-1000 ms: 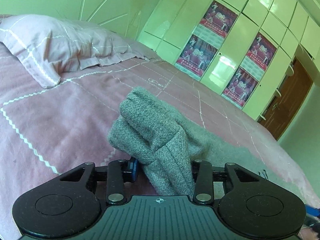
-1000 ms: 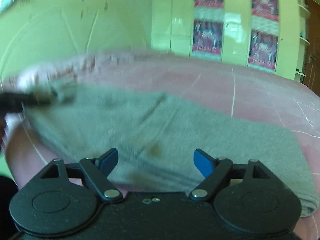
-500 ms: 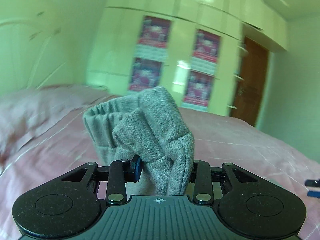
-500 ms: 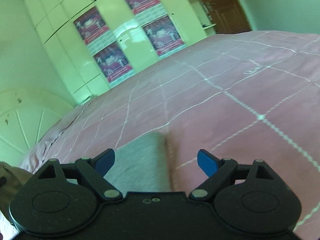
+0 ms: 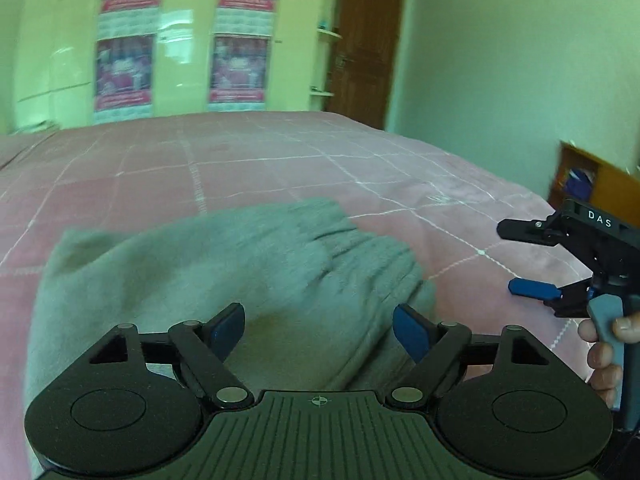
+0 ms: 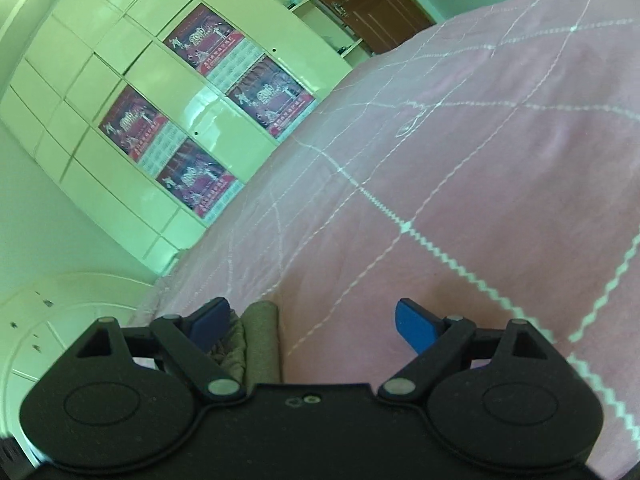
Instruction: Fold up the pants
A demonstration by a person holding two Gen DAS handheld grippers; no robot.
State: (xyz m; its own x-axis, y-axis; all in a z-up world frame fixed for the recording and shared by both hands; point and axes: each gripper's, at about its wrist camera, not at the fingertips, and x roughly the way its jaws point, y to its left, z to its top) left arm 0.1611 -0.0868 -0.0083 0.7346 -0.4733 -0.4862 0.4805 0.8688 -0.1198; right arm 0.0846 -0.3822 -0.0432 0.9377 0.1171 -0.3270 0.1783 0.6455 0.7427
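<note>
The grey knit pants [image 5: 224, 272] lie folded in a bundle on the pink bedspread [image 5: 280, 160], right in front of my left gripper [image 5: 318, 326]. The left gripper is open and empty just above the bundle. My right gripper [image 6: 312, 322] is open and empty over the bedspread [image 6: 460, 168]; a corner of the grey pants [image 6: 260, 340] shows by its left finger. In the left wrist view the right gripper [image 5: 520, 258] is held by a hand at the right edge, apart from the pants.
A glossy wardrobe with red posters [image 5: 124, 64] stands past the bed, also in the right wrist view [image 6: 200, 120]. A brown door [image 5: 364, 40] is beside it. A wooden cabinet [image 5: 588, 180] stands at the right of the bed.
My left gripper was shut on the bunched pants; now it has let go, stands open, and the pants lie on the bed. The right gripper has swung away to the right.
</note>
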